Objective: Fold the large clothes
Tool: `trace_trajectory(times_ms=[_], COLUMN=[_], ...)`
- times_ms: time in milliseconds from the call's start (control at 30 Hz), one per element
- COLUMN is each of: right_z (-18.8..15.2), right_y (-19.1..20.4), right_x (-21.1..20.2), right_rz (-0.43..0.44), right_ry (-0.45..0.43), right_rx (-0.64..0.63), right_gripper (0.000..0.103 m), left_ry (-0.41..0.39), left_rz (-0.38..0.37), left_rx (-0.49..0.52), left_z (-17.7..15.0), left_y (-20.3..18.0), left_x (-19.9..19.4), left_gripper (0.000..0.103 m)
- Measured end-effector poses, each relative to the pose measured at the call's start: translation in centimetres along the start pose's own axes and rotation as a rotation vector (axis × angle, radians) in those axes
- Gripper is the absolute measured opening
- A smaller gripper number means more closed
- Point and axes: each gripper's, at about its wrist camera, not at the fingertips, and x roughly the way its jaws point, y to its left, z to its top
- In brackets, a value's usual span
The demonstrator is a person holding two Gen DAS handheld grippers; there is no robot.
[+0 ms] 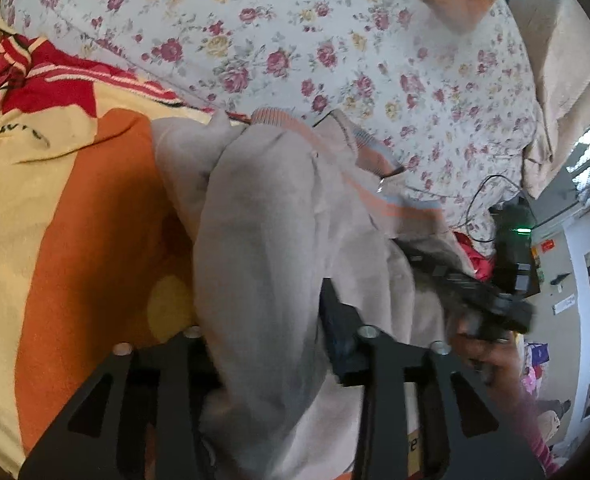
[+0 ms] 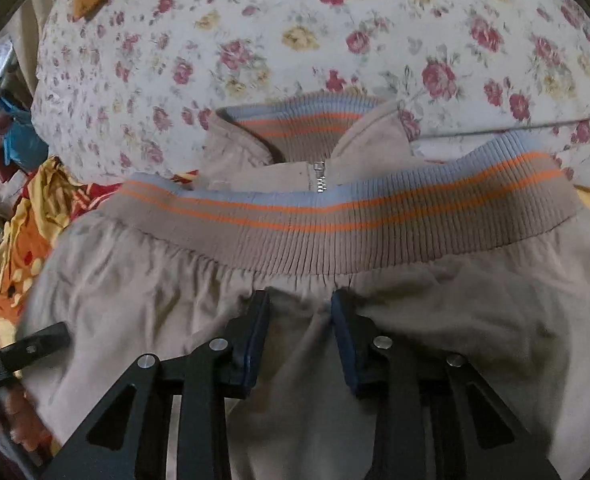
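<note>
- Beige jacket, zip-front, with ribbed band striped grey and orange, is lying bunched across the lower centre of both views, on a bed.
- Zipper pull is showing at centre, below the striped collar.
- Right gripper, bottom centre of the right view: its jaws are pinching a fold of the beige cloth just below the band.
- Left gripper, bottom of the left view: a thick fold of the jacket is running between its jaws; whether the pads are pressing on it cannot be told.
- Floral sheet is covering the upper frame.
- Orange, yellow and red blanket is lying at left.
</note>
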Motion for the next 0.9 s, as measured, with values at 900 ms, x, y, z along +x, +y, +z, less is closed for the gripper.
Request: trace_trajectory(times_ms=[900], right_z=[-6.4], right_y=[-15.8], right_x=[-8.0], right_rz=[0.536], right_ry=[-0.069], right_rx=[0.677], right_gripper=[0.057], left_ry=[0.061], left_rz=[0.023], left_rx=[0.384], left_z=[-2.8], left_y=[-25.3], left_x=[6.5], left_gripper=[0.015])
